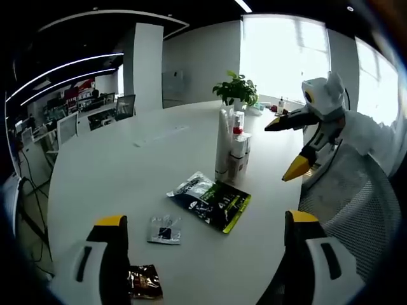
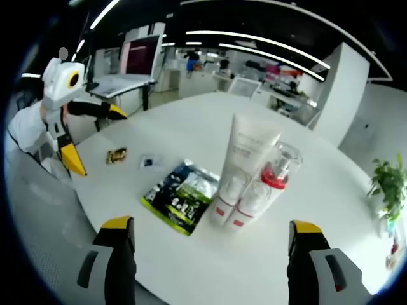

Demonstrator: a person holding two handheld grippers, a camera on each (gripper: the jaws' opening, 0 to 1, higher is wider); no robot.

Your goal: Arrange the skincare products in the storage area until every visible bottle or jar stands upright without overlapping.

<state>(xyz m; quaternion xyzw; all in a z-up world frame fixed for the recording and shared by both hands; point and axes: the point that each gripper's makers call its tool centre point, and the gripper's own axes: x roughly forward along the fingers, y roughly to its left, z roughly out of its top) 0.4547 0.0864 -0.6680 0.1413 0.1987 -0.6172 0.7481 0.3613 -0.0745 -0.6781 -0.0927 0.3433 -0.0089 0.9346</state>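
Observation:
A cluster of skincare products stands upright on the round white table (image 1: 114, 159): a tall white tube (image 1: 222, 143) (image 2: 248, 149), a clear bottle with a red pump (image 1: 238, 124) (image 2: 277, 170) and two short white bottles (image 1: 239, 159) (image 2: 236, 203), touching one another. My left gripper (image 1: 206, 238) (image 2: 95, 136) is open over the table's near edge, well short of them. My right gripper (image 2: 210, 244) (image 1: 283, 149) is open too, facing the cluster from the other side with nothing between its jaws.
A black and green sachet (image 1: 213, 200) (image 2: 181, 197) lies flat beside the bottles. A small clear sachet (image 1: 165, 229) (image 2: 147, 161) and a brown sachet (image 1: 145, 281) (image 2: 116, 155) lie nearer the left gripper. A potted plant (image 1: 236, 89) (image 2: 388, 184) stands farther along. A mesh chair (image 1: 356, 210) is at the edge.

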